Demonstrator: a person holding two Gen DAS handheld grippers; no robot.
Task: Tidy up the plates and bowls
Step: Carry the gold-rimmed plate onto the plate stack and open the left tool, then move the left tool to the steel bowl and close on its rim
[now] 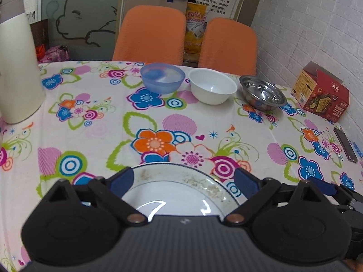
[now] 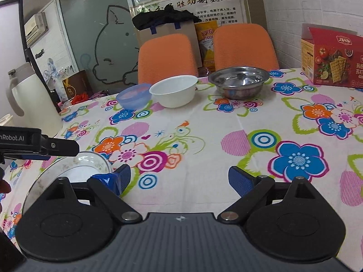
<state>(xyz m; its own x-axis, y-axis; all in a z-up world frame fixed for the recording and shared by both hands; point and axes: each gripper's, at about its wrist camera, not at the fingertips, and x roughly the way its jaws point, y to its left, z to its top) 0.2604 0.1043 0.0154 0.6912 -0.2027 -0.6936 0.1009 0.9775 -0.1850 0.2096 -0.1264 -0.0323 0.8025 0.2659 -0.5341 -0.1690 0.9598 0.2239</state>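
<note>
Flowered cloth covers the surface [image 1: 102, 122], set against a white brick wall with two orange chairs [image 1: 149, 34] pushed in at the far edge.

Plate [image 1: 172, 188]: white, rim smudged, lying flat on the cloth at the near edge. It sits between the wide-spread fingers of the left tool [image 1: 183, 181]; the pads stand off either side of the rim, not pressing on it. So the plate looks set down, resting on its own weight.

Right tool [image 2: 180, 179]: jaws wide, nothing between them but bare cloth. It hovers just beside the plate, to the plate's right.

Bowls: three in a row along the far edge, well apart from the plate. Blue plastic bowl [image 1: 162, 77], white bowl [image 1: 212, 86], steel bowl [image 1: 262, 93]; blue and white nearly touch, steel stands a little off. All upright, unstacked. Likely judgement: nesting them remains to be done.

Outward: pale flask [image 1: 18, 63] at left, red cracker box [image 1: 322, 93] and a dark phone [image 1: 346, 145] at right, clear of the working lane.
</note>
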